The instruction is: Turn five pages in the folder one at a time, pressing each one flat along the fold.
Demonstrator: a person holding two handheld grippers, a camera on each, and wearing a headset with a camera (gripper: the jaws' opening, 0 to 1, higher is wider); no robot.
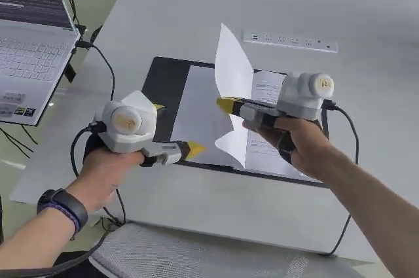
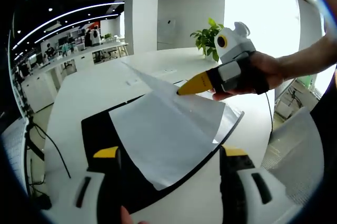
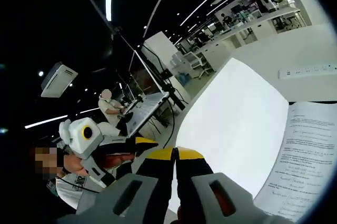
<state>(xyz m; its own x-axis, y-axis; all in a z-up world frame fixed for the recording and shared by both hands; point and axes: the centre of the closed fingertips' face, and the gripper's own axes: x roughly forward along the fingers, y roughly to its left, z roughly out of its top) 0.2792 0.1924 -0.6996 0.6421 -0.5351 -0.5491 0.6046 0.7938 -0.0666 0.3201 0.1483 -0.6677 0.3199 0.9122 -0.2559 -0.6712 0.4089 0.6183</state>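
A black folder (image 1: 163, 85) lies open on the white table, with a plain white sheet on its left side and a printed page (image 1: 268, 88) on its right. One white page (image 1: 232, 69) stands lifted and curled above the fold. My right gripper (image 1: 228, 104) is shut on that page's edge; in the right gripper view its yellow tips (image 3: 176, 154) meet beside the lifted page (image 3: 237, 118). My left gripper (image 1: 177, 127) hovers open over the folder's near left edge. Its jaws (image 2: 169, 153) stand wide apart above the folder (image 2: 97, 129), touching nothing.
A laptop (image 1: 29, 36) sits at the far left with cables running along the table edge. A white power strip (image 1: 291, 41) lies behind the folder. A mesh chair back (image 1: 196, 252) is at the near edge. A person (image 3: 108, 105) sits at another desk.
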